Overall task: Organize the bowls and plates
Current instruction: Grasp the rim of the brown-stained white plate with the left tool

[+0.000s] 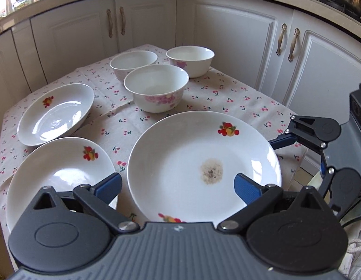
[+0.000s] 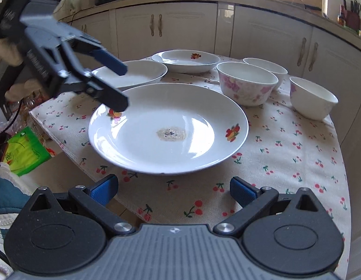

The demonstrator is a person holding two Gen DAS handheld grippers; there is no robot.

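My left claw (image 1: pixel 178 187) and my right claw (image 2: pixel 172 190) look alike: each has a ribbed grey body with a small bowtie mark at the front edge, two round black pivot housings with triangular cut-outs, and black link arms pinned with silver screws. The fingers (image 1: pixel 247 187) end in blue ribbed pads. Behind the left claw's grey body, my bare hand (image 2: pixel 8 53) wraps the handle, and a dark cable hangs below it.
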